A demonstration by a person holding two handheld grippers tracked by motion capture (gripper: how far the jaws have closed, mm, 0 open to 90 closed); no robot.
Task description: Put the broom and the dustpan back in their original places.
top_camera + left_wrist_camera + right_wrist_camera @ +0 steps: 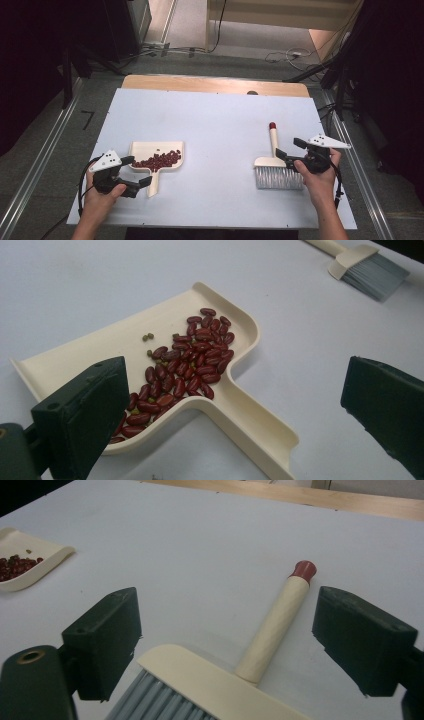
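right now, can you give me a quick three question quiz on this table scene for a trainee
1. True or false: the red kidney beans lie inside the cream plastic dustpan.
2. Multiple choice: the cream hand brush with grey bristles lies nearest which gripper? A) left gripper B) right gripper
3. Fill in: the brush handle ends in a ___ tip.

Key:
1. True
2. B
3. Red
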